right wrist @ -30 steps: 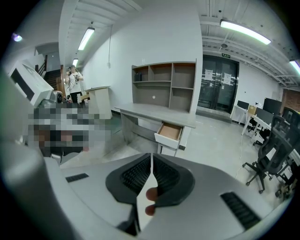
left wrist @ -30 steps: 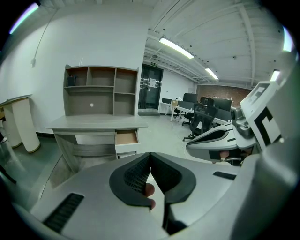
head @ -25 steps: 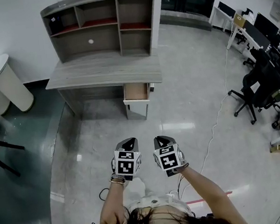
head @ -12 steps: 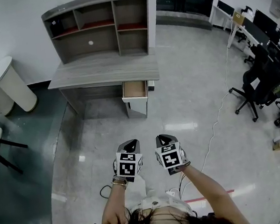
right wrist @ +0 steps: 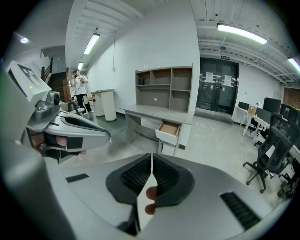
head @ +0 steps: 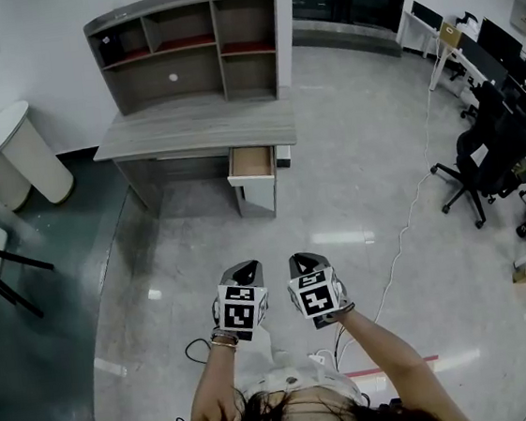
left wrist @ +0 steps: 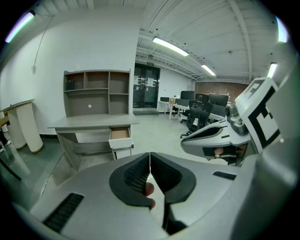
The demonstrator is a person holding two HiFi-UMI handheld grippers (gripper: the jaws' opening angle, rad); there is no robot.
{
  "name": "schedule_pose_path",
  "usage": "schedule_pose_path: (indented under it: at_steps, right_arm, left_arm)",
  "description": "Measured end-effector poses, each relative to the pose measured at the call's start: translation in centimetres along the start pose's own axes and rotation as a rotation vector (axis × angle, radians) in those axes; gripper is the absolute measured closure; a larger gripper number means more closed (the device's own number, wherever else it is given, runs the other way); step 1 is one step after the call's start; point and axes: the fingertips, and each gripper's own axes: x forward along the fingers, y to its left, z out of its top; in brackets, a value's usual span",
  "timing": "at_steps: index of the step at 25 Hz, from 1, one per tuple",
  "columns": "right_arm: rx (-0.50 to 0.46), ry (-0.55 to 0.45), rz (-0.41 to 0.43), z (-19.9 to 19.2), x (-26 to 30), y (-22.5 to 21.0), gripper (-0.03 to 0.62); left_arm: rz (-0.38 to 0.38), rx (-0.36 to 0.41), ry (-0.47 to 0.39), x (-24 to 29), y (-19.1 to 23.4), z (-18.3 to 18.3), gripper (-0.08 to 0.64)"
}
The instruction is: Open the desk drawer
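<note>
Wood-lined drawer (head: 251, 163) stands open; left tongs (head: 243, 271) and right tongs (head: 305, 262) closed, empty.

**Clear floor ahead of the tongs, clutter out at the sides**
Bare floor (head: 338, 206) runs from the left tongs (head: 243, 269) and right tongs (head: 305, 260) straight ahead to the counter (head: 188, 128), well apart from them. The open drawer (head: 251, 164) juts from its front edge into that path. A shelf hutch (head: 189, 43) closes off the counter's back. A white cable (head: 405, 228) trails right of the right tongs, with an office chair (head: 484, 165) beyond. Far left of the left tongs stand a white rounded stand (head: 16, 153) and dark chair legs (head: 1, 268).
</note>
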Motion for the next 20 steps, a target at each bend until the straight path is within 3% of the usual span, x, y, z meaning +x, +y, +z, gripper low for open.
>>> schedule_pose_path:
  at_steps: [20]
  right_arm:
    - [-0.006,-0.003,-0.026,-1.4,-0.9,-0.4,0.565]
  left_arm:
    - [-0.03,0.035,0.012,0.1,-2.4,-0.7,0.546]
